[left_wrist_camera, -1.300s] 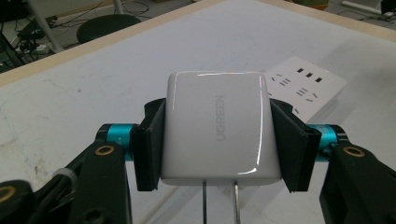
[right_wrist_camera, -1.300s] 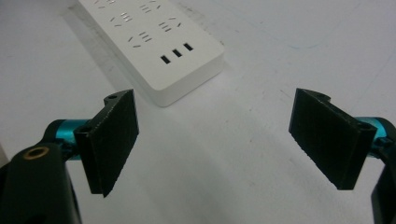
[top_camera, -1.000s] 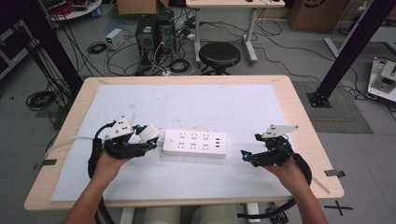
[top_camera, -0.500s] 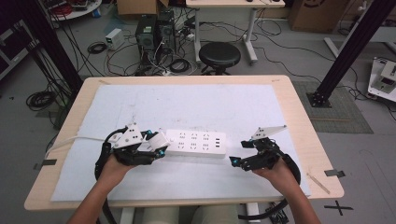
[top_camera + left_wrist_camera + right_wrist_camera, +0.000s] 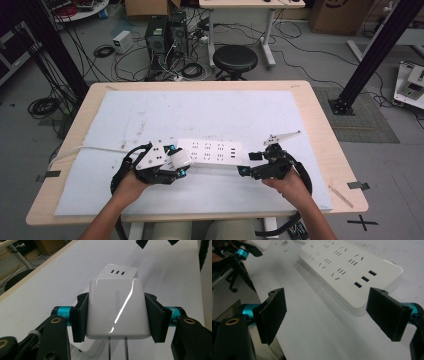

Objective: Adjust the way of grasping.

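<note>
**Charger held at strip's left end, plug-in risk**

White foam mat (image 5: 150, 115) over a wooden table (image 5: 320, 120); stool and cables on the floor behind.

Left gripper (image 5: 117, 315) is clamped on the white charger (image 5: 117, 307), pads squeezing its two sides, prongs (image 5: 117, 350) pointing back toward the camera (away from the strip). Beyond it lies the white power strip (image 5: 210, 152), flat on the mat, mid-table between both hands.

Right gripper (image 5: 332, 312) hovers at the strip's right end, jaws spread wide, gripping nothing.

Risks: prongs likely miss the slots unless the wrist rolls; the glossy charger could slip; the unheld strip may slide when pushed.

Both forearms enter low, grippers facing inward.
</note>
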The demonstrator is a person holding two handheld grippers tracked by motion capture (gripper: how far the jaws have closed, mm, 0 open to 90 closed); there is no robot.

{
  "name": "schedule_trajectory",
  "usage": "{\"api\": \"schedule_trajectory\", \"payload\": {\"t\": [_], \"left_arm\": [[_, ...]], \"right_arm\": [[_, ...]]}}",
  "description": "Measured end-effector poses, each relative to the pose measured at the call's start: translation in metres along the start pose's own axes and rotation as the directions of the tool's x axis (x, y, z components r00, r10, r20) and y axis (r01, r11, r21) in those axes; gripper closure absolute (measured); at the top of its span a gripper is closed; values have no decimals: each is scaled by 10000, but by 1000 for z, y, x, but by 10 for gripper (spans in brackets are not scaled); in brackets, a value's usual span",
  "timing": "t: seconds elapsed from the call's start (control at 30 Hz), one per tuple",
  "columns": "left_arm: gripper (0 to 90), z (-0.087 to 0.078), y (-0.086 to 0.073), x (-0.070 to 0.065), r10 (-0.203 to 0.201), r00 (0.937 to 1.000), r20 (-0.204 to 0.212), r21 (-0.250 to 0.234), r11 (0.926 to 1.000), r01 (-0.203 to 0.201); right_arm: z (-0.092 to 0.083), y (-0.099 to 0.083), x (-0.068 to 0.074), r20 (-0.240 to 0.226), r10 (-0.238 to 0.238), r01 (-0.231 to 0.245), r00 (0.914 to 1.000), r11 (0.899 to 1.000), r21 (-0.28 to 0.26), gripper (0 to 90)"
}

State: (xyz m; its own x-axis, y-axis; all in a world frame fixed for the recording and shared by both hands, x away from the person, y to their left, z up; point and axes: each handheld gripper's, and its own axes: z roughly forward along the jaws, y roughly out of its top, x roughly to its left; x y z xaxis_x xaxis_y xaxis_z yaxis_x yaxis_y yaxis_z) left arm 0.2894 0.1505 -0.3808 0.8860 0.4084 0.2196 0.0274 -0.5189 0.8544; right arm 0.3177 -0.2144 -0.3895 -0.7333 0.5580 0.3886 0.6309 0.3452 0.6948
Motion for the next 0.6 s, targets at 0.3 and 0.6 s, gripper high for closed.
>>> {"api": "schedule_trajectory", "payload": {"t": [0.3,0.6], "left_arm": [[425,11,3,-6,548,9979,340,-49,9985,-546],[425,19,6,-8,1029,9925,658,-321,9944,-1010]], "right_arm": [[18,9,6,-880,424,-425,9952,9991,-1,168],[34,25,14,-1893,944,-918,9774,9955,228,168]]}}
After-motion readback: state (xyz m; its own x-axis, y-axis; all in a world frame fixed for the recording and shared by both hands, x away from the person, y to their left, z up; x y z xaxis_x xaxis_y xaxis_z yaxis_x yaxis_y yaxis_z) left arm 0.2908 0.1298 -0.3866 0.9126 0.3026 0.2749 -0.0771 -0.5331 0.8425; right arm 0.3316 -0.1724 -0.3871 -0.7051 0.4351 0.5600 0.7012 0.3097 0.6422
